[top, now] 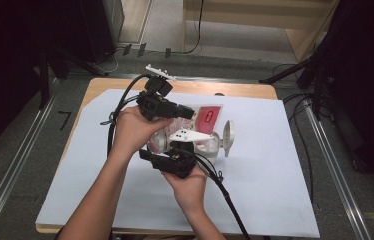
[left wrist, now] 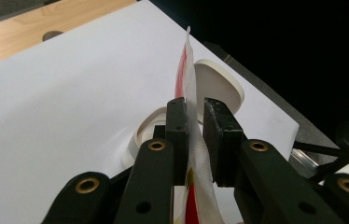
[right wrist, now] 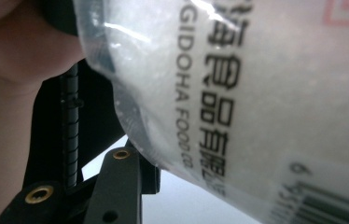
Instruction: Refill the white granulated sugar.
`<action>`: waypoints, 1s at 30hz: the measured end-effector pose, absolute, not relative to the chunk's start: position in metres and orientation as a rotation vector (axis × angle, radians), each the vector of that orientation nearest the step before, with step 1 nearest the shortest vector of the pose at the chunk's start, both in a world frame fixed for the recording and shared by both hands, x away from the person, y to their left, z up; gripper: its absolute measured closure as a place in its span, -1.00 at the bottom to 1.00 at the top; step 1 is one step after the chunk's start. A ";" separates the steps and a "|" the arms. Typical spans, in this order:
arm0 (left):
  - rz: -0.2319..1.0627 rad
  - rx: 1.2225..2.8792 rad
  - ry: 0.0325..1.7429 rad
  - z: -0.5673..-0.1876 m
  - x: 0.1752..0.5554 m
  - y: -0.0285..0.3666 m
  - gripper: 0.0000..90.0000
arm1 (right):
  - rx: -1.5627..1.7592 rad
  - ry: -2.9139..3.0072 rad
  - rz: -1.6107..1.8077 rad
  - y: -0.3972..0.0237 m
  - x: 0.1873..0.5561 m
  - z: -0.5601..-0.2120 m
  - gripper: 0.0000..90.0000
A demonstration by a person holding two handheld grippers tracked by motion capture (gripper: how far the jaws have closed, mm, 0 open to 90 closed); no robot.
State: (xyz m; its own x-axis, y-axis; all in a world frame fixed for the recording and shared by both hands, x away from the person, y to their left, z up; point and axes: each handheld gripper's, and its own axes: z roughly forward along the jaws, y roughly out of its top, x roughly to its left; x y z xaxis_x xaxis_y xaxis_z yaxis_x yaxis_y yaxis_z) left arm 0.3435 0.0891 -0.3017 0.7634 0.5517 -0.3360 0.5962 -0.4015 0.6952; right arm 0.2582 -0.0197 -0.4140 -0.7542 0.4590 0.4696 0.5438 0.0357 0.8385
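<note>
My left gripper (left wrist: 195,140) pinches the top edge of the food bag (left wrist: 187,84); the right gripper (top: 177,161) seems pressed on its lower part, w/ white grains inside. The bag hangs over the open container (top: 210,145), lid (top: 228,137) beside. Risk, I think: thin film slips or tilts, grains spill on the white sheet (top: 270,180). Wooden table (top: 235,90), dark room, cables on the floor.

Clear salt bag (top: 206,118) w/ red label, held upright.
</note>
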 end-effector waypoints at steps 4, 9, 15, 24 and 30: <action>-0.064 2.089 0.862 -0.303 0.345 0.087 0.78 | -1.081 -2.199 -1.845 -0.022 0.261 -0.416 0.37; -0.066 2.093 0.861 -0.304 0.345 0.085 0.77 | -1.075 -2.205 -1.853 -0.025 0.260 -0.416 0.38; -0.051 2.083 0.853 -0.304 0.343 0.086 0.77 | -1.077 -2.191 -1.846 -0.024 0.262 -0.417 0.38; -0.031 2.063 0.852 -0.306 0.341 0.086 0.77 | -1.075 -2.210 -1.840 -0.024 0.264 -0.419 0.38; -0.023 2.058 0.862 -0.304 0.340 0.085 0.77 | -1.062 -2.198 -1.852 -0.026 0.264 -0.418 0.38</action>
